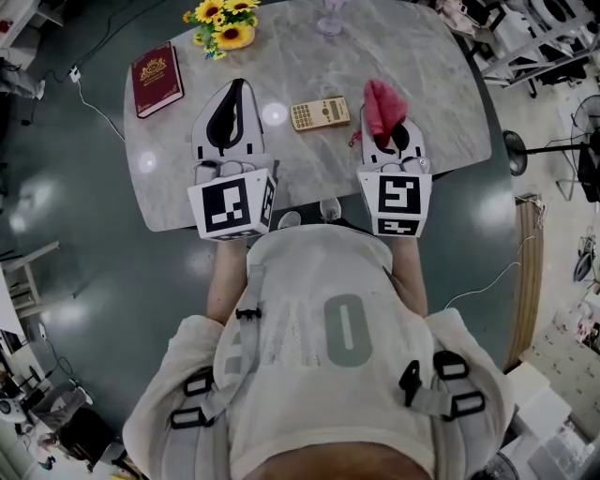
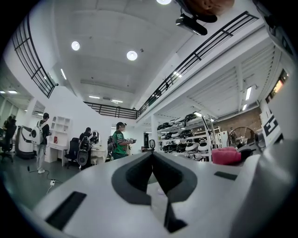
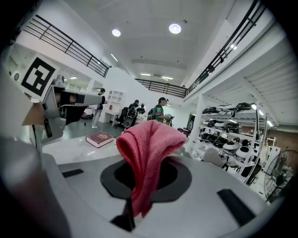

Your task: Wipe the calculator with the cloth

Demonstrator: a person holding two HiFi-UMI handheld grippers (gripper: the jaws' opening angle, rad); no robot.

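A beige calculator (image 1: 319, 113) lies flat on the marble table (image 1: 422, 66), between my two grippers. My right gripper (image 1: 382, 111) hovers just right of it, shut on a pink cloth (image 1: 382, 105) that bunches up above the jaws and hangs down between them; the right gripper view shows the cloth (image 3: 149, 153) pinched in the right gripper (image 3: 141, 183). My left gripper (image 1: 236, 92) sits left of the calculator, shut with nothing in it. Its jaws meet in a closed point in the left gripper view (image 2: 152, 154), where the cloth (image 2: 226, 155) shows at the right.
A dark red book (image 1: 157, 79) lies at the table's far left corner and also appears as a book (image 3: 99, 139) in the right gripper view. A bunch of yellow flowers (image 1: 222, 23) and a glass (image 1: 330, 17) stand at the far edge. People stand in the room beyond.
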